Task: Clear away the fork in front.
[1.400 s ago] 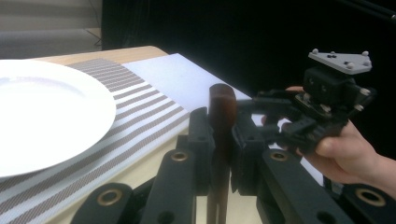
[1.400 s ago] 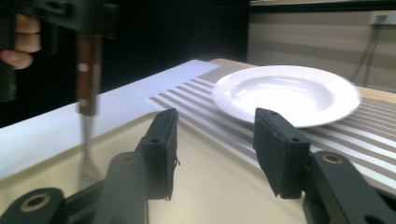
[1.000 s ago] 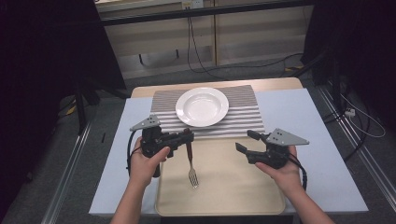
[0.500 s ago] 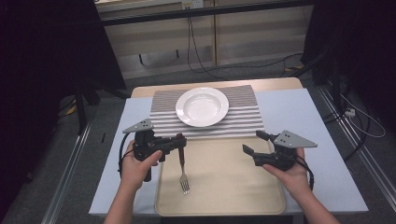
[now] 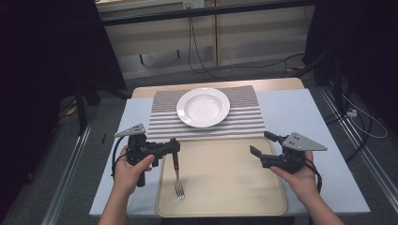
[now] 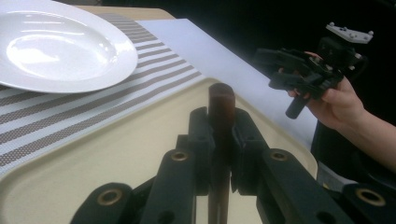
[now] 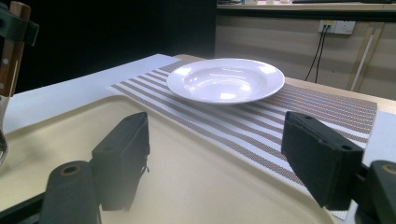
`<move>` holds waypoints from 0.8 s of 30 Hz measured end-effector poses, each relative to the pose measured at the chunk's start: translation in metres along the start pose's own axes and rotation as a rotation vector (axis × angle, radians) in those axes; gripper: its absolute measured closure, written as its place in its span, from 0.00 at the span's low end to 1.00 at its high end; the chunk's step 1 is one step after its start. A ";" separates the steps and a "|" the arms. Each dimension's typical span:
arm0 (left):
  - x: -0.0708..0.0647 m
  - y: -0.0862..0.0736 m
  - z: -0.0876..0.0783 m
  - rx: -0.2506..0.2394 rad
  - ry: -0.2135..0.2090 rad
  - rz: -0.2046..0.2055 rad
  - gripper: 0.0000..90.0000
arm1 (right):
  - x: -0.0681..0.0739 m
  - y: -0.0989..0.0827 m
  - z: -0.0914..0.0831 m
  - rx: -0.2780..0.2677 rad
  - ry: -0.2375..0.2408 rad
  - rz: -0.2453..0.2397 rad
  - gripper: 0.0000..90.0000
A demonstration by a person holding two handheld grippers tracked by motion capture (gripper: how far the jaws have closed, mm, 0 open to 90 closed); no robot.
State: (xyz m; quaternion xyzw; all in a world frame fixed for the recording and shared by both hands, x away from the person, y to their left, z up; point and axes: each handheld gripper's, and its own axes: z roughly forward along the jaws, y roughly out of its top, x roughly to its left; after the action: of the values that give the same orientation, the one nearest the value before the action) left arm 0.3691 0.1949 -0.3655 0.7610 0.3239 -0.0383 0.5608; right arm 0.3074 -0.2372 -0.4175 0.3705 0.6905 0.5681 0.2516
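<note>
Fork first, since everything hangs on it: it is clamped by its dark wooden handle in the left tool, whose jaws are pressed together on that handle, and it hangs close to upright, handle end up and tines down over the near-left part of the beige tray. In the left gripper view the rounded handle end pokes up between the two black jaws. Whether the tines touch the tray floor I cannot tell from where I stand (they look very close to it).

So the fork's long axis runs nearly straight up and down, and the left hand is the one that has it. Across the tray, well apart from the fork, the right tool hovers over the tray's right edge with its jaws spread and nothing between them; they have just been opening.

Farther back lies the striped placemat, just beyond the tray's far rim, and on it the white plate, sitting flat and bare. From the fork the plate lies ahead and a little to the right, with bare mat to its left (the likely landing spot, I would guess). Everything rests on a pale blue surface.
</note>
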 end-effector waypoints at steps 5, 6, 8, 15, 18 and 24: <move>0.010 -0.007 0.013 0.023 0.043 -0.003 0.87 | 0.000 -0.002 0.000 -0.002 0.007 0.010 0.26; 0.013 -0.009 0.017 0.038 0.057 0.003 0.86 | 0.001 -0.003 0.000 -0.002 0.010 0.008 0.25; 0.019 -0.016 0.023 0.052 0.059 -0.008 0.84 | 0.001 -0.002 0.000 -0.005 0.022 0.006 0.25; 0.030 -0.034 0.030 0.068 0.098 0.010 0.78 | -0.001 -0.004 0.000 -0.004 0.025 0.013 0.25; 0.032 -0.038 0.027 0.055 0.101 0.018 0.78 | -0.001 -0.003 -0.002 -0.013 0.032 0.012 0.25; 0.037 -0.047 0.025 0.084 0.134 0.032 0.74 | -0.002 -0.004 -0.006 -0.023 0.029 0.020 0.25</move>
State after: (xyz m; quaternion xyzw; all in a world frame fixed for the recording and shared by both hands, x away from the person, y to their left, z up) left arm 0.3811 0.1969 -0.4292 0.7898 0.3467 0.0081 0.5060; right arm 0.3034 -0.2428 -0.4198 0.3662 0.6836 0.5840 0.2400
